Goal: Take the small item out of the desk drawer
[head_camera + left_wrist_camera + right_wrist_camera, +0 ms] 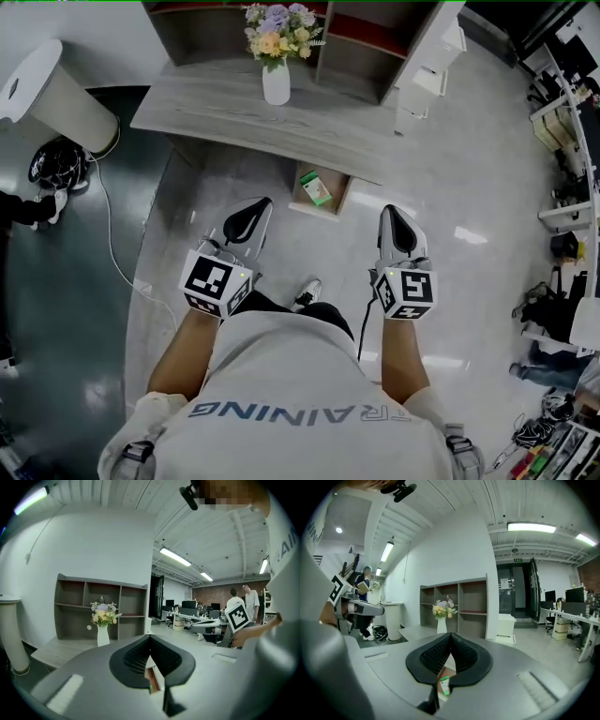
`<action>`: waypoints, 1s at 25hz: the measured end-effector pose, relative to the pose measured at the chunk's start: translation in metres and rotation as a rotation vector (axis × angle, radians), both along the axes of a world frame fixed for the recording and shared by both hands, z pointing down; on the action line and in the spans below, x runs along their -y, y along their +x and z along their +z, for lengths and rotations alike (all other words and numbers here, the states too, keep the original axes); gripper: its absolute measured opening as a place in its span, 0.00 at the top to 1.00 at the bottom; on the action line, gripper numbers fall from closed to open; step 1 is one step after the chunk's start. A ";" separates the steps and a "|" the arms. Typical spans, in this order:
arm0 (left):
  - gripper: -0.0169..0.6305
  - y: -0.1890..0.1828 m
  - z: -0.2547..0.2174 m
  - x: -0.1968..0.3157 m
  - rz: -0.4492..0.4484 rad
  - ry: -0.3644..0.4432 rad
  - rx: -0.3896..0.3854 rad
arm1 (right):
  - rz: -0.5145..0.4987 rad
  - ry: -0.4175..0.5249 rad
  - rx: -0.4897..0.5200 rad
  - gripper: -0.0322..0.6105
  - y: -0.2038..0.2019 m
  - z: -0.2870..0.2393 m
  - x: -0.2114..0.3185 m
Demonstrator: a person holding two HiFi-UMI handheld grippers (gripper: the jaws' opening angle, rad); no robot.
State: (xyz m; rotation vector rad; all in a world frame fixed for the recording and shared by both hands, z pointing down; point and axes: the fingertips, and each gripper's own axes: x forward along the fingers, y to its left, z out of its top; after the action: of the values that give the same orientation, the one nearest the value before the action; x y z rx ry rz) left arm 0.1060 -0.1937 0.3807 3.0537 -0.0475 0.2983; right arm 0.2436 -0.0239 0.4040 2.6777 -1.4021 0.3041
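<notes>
Because the pale grey wood-grain table (234, 105) carries a slim white ceramic vase of flowers (276, 82) above its open, shallow brown wooden drawer (298, 199), a high or hasty reach could jolt the top and tip the vase. The left gripper (262, 203) and right gripper (389, 211), grey shells with ribbed black pads, sit well short of the drawer, jaws pressed together and empty. Unless one spreads first, it would only shove the small green-and-white box (316, 188), probably smooth card, lying inside the drawer.
</notes>
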 end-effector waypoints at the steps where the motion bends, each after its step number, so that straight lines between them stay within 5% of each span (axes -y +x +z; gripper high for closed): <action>1: 0.99 0.006 0.002 -0.003 0.002 -0.002 0.006 | 0.005 -0.006 0.010 0.93 0.007 0.006 -0.004; 12: 0.99 0.052 0.023 0.001 0.107 -0.027 0.044 | 0.129 -0.048 0.048 0.93 0.029 0.025 -0.026; 25: 0.99 0.049 0.044 0.052 0.134 -0.067 0.055 | 0.127 -0.113 0.010 0.93 0.015 0.022 0.032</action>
State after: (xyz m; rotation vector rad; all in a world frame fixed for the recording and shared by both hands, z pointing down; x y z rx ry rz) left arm 0.1554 -0.2454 0.4251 2.9869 0.1618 0.3840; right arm 0.2588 -0.0557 0.4265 2.6810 -1.1813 0.3963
